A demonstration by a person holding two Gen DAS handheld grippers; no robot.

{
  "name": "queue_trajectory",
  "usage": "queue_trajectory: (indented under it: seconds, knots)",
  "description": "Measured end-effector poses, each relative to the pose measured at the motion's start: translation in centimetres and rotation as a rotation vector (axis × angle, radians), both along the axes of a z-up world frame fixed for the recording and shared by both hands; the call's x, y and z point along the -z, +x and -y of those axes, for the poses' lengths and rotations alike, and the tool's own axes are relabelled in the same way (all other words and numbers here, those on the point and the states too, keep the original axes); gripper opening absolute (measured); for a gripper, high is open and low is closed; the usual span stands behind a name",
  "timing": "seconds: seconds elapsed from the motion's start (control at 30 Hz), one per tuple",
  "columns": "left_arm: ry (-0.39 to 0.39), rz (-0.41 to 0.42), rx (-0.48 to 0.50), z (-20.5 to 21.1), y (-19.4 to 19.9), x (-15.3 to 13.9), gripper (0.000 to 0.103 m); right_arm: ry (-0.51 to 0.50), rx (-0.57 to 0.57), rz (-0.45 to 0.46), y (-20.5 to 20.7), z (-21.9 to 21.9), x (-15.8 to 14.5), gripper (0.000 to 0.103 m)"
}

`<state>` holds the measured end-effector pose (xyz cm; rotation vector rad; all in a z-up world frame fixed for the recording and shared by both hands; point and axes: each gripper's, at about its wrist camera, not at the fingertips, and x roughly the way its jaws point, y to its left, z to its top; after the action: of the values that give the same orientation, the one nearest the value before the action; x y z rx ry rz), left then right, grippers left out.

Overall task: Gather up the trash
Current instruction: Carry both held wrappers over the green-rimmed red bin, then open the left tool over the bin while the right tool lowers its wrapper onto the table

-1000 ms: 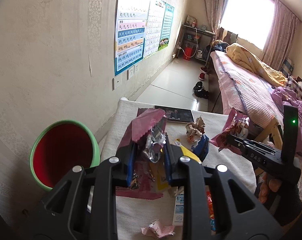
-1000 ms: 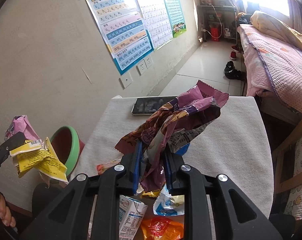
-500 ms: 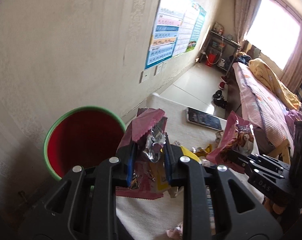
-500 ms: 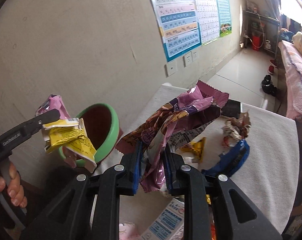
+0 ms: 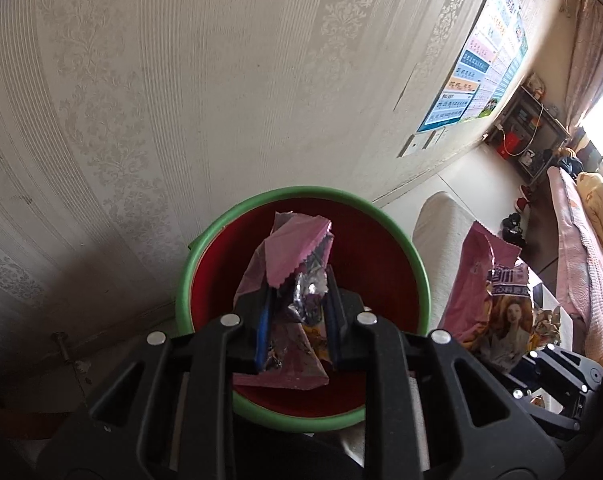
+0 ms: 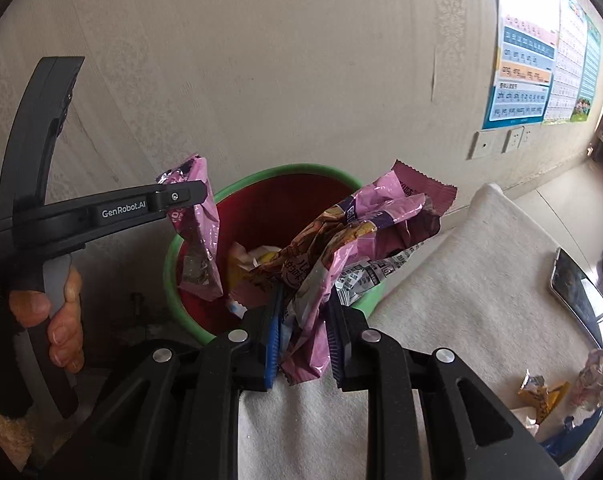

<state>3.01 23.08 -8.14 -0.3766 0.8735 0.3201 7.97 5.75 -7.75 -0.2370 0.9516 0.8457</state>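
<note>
Over the round red bin with the green rim [image 5: 189, 280], beside the wall, both claws hang loaded and neither load has been let go. Some crumpled wrappers [image 6: 257, 258] already lie at the bottom of the bin, so part of the collecting looks done.

Left claw [image 5: 297, 320]: clamped shut on a pink-and-silver foil wrapper bundle [image 5: 297, 248], which sits right above the bin's mouth.

Right claw [image 6: 303, 344]: clamped shut on a crinkled purple-pink snack bag [image 6: 365, 232], whose top leans across the near rim from the table side.

Still to be picked up, on the white cloth-covered table [image 6: 461, 280]: a yellow foil scrap [image 6: 541, 394], a crumpled paper ball [image 6: 593, 380] and a blue wrapper [image 6: 569, 432]. A dark tablet [image 6: 577, 292] lies there too.
</note>
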Motion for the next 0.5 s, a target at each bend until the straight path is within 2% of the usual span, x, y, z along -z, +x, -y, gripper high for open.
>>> queue_trajectory:
  seconds: [0.23, 0.4, 0.5]
  knots:
    - [-0.020, -0.015, -0.010, -0.4, 1.0, 0.8, 0.020, -0.016, -0.011, -0.012, 0.4, -0.9, 0.8, 0.020]
    - [-0.029, 0.015, 0.003, 0.2, 0.7, -0.3, 0.020, 0.033, 0.021, 0.003, -0.1, 1.4, -0.6, 0.020]
    - [-0.015, 0.028, 0.028, 0.9, 0.3, -0.7, 0.020, 0.018, 0.045, -0.009, -0.2, 2.3, -0.4, 0.020]
